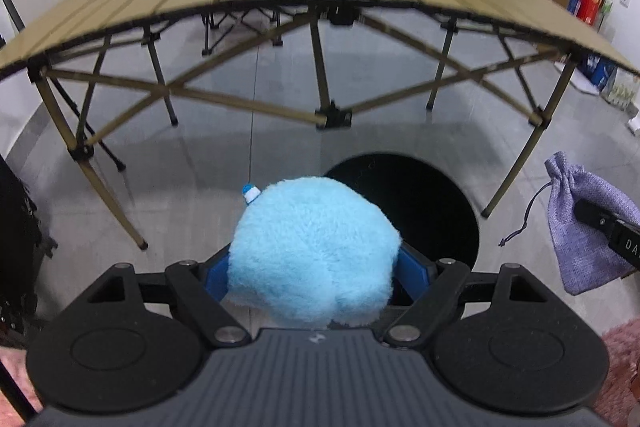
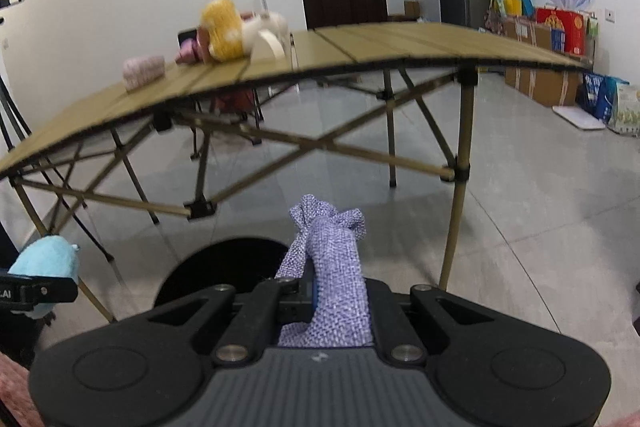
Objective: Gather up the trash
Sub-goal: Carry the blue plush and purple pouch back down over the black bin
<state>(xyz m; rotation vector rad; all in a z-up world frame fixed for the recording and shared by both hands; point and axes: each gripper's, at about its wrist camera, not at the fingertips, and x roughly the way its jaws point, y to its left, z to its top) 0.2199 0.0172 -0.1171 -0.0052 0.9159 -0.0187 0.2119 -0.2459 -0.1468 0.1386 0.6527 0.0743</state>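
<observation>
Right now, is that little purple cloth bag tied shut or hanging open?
Shut. The purple pouch has its neck bunched tight, with the drawstring dangling loose beside it, while the right gripper pinches it.

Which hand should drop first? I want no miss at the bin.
Left, probably. Its tongs hold the blue plush with the black bin mouth right behind it; the right tongs' purple pouch sits off to the opening's side.

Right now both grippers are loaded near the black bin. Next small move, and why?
Probably carry the left gripper a little forward until it sits over the black bin, then open. It is clamped on the blue plush toy, and the bin mouth lies just beyond and to the right of the toy. The right gripper, shut on the purple drawstring pouch, can follow.
</observation>
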